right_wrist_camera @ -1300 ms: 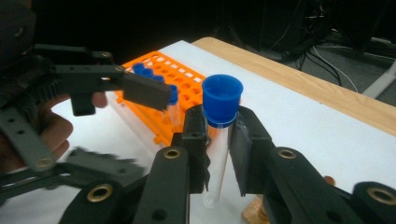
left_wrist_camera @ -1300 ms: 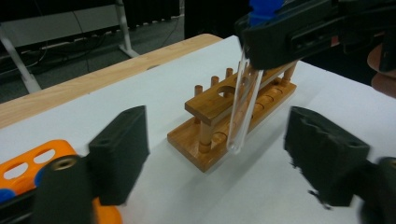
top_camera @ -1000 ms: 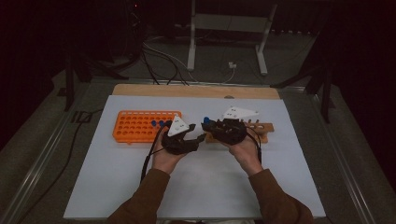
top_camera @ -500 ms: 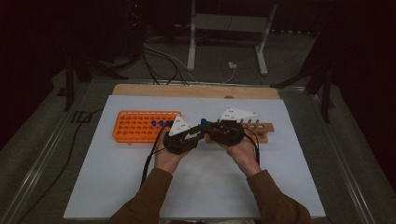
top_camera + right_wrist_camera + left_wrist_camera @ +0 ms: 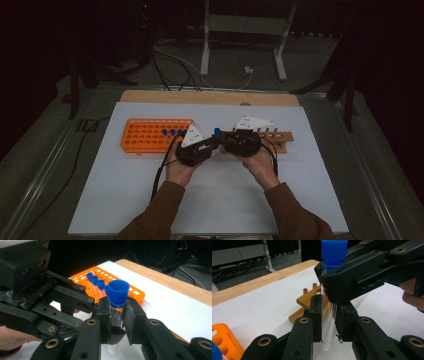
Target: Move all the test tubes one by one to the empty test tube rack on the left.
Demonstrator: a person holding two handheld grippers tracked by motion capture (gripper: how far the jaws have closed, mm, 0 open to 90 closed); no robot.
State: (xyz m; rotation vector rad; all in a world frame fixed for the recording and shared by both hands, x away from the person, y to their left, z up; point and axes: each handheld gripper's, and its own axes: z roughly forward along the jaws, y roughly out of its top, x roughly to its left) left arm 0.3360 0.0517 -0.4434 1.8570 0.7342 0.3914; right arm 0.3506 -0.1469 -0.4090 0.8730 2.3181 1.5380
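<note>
One clear plastic test tube with blue cap (image 5: pixel 328 322), upright above the white table sheet (image 5: pixel 125 200), between orange rack (image 5: pixel 145 136) and wooden rack (image 5: pixel 280 141). Left gripper (image 5: pixel 329 323), jaws just closed, and right gripper (image 5: pixel 117 315) both clamp it.

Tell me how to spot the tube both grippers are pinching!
Find the white mat, then look between the orange rack and the wooden rack. There the clear tube with a blue cap is clamped in mid-air, unlike the blue-capped tubes standing in the orange rack.

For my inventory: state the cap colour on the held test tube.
Blue; the cap on the test tube shows best in the right gripper view.
</note>
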